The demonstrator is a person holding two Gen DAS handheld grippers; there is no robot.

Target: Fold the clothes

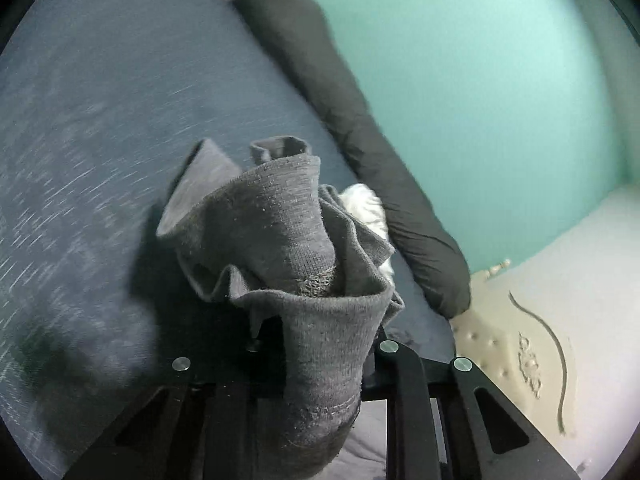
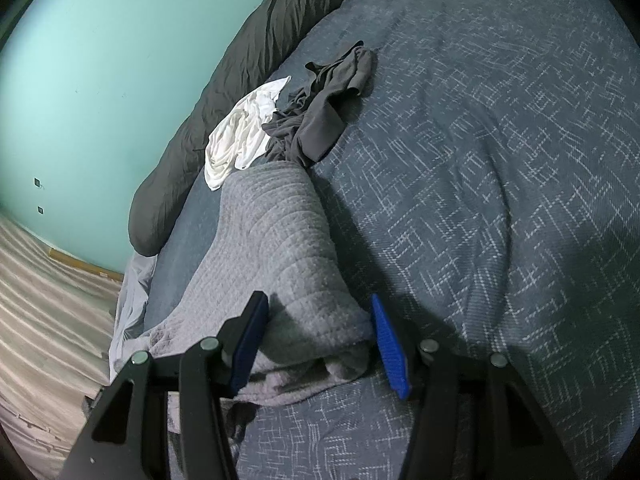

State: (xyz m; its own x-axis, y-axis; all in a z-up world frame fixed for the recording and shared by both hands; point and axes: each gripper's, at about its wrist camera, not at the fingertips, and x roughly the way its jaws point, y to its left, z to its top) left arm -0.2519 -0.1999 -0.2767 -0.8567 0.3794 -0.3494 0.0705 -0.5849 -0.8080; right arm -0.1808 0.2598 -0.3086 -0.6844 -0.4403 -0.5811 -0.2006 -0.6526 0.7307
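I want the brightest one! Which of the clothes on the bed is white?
The crumpled white garment beside the long dark pillow. The dark grey clothes next to it and the quilted grey cloth are both grey.

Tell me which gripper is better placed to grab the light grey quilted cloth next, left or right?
Right. The right gripper is open, its blue pads straddling the near edge of the grey quilted cloth on the bed. The left gripper is occupied: a dark grey knit garment bunches over it.
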